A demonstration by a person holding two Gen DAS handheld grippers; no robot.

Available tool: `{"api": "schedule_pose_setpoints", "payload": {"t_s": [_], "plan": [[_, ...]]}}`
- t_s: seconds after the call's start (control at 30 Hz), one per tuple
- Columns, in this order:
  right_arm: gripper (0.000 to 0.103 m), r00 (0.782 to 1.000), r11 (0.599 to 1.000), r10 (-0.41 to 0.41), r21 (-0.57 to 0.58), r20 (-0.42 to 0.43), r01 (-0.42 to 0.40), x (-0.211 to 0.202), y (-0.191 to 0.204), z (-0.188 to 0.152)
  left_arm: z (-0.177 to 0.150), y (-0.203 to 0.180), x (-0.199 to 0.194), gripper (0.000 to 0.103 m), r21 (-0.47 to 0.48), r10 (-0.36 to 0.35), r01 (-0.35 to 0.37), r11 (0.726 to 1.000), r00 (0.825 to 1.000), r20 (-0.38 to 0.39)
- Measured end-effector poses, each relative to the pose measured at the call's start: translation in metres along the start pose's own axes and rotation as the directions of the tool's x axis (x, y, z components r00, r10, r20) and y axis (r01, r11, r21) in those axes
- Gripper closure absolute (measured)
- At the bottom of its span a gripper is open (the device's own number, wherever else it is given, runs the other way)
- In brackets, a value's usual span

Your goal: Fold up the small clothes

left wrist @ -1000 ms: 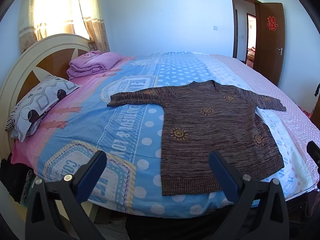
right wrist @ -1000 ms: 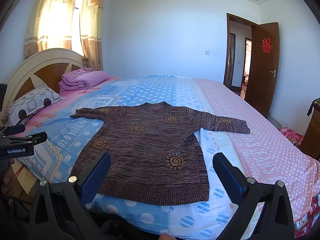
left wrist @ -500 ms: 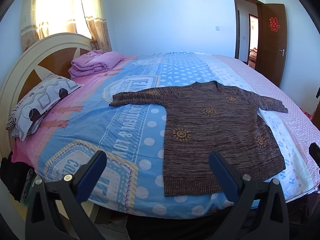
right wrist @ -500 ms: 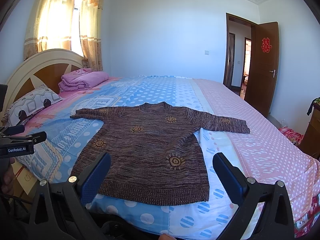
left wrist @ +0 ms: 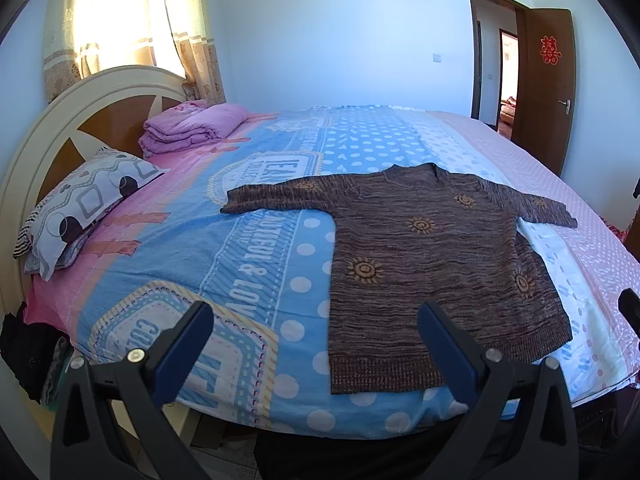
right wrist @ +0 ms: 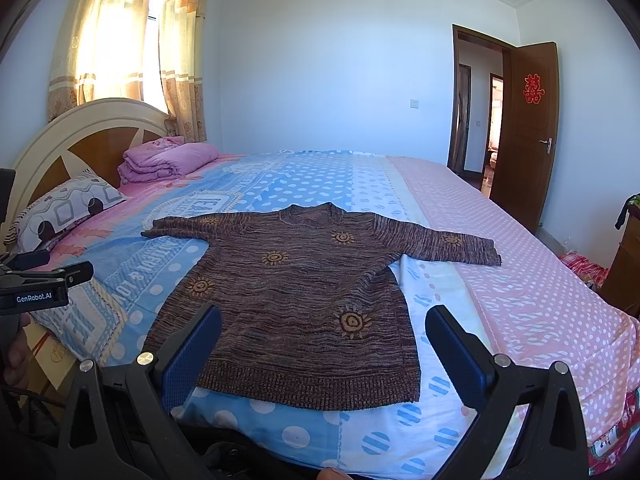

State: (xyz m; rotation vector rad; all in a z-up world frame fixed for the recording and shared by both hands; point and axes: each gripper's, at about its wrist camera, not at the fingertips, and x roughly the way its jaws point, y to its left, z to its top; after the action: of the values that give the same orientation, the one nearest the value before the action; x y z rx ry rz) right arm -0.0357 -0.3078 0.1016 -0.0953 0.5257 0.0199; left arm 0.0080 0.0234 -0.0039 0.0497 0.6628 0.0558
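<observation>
Both tongs, the left gripper (left wrist: 316,330) and the right gripper (right wrist: 323,332), are spread wide and hold nothing, while the brown sweater (right wrist: 304,300) at twelve o'clock lies flat on the bed (right wrist: 520,280), with no fold made yet.

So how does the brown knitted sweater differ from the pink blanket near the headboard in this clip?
The brown knitted sweater with sun motifs lies spread flat, sleeves out, near the bed's foot edge; the pink blanket is folded into a thick bundle by the headboard. The sweater is patterned and dark, the blanket plain and light. Both rest on the patterned bedsheet, and neither is touched by a gripper.
</observation>
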Motion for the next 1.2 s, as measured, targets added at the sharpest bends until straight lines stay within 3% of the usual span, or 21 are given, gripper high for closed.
{"api": "schedule_pose_setpoints", "payload": {"t_s": [1.2], "plan": [[0.001,0.999,1.000,0.025,-0.004,-0.033,-0.025,0.0097,0.0024,-0.0051,-0.0018,0.0065,0.0069,0.000,-0.012,0.011,-0.011,1.000,1.000,-0.018]]}}
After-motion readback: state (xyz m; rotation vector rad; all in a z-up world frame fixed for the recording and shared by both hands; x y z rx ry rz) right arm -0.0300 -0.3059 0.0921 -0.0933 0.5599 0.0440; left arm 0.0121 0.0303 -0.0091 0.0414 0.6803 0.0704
